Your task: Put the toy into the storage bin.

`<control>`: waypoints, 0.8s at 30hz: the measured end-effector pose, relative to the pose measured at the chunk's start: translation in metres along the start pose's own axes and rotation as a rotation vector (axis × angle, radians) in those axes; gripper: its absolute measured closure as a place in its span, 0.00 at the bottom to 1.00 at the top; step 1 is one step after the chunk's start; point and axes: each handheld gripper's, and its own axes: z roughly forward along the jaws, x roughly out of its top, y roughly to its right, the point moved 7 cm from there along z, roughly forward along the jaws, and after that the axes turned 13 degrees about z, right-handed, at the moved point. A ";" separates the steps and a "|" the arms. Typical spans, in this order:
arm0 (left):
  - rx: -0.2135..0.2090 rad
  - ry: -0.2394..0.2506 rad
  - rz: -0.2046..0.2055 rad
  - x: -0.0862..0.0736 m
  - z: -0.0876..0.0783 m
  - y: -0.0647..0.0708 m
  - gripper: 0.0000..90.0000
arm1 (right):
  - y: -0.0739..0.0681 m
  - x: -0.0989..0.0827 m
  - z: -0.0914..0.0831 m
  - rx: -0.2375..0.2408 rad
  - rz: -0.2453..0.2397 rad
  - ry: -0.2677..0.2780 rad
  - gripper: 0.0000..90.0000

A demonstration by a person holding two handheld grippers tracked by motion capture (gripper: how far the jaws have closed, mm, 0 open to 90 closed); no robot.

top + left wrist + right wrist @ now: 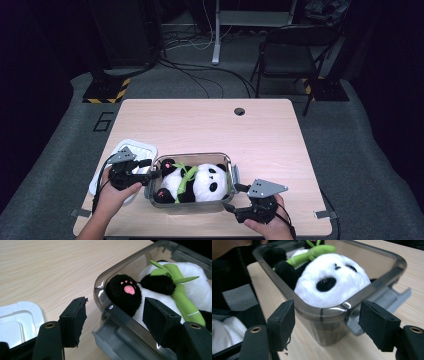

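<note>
A panda plush (pixel 200 182) with a green bamboo stalk (pixel 186 177) lies in a clear plastic box (pixel 194 156) near the table's front edge. My left gripper (pixel 150 169) is open at the box's left end. In the left gripper view its jaws (pixel 115 312) stand on either side of the rim (pixel 100 282) and grey latch (pixel 117 340), by the panda's black paw with a pink pad (pixel 125 290). My right gripper (pixel 234 197) is open at the box's right front corner. Its jaws (pixel 327 320) stand either side of that corner, with the panda's head (pixel 332 285) just behind it.
The box's white lid (pixel 131 150) lies flat on the wooden table (pixel 200 125) just left of the box, under my left hand. A grey latch (pixel 387 297) sticks out from the box's right end. A cable hole (pixel 239 111) sits at the table's far edge.
</note>
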 end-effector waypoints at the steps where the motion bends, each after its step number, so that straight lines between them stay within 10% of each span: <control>1: 0.000 -0.004 0.004 0.000 0.001 -0.001 0.39 | 0.002 0.001 0.001 -0.006 0.003 0.008 0.35; 10: 0.025 0.032 -0.023 0.005 -0.009 -0.012 0.39 | 0.021 0.021 0.018 -0.039 0.021 0.010 0.35; 24: 0.205 0.042 -0.119 -0.022 -0.045 -0.065 0.43 | 0.037 0.034 0.038 -0.047 0.051 0.018 0.36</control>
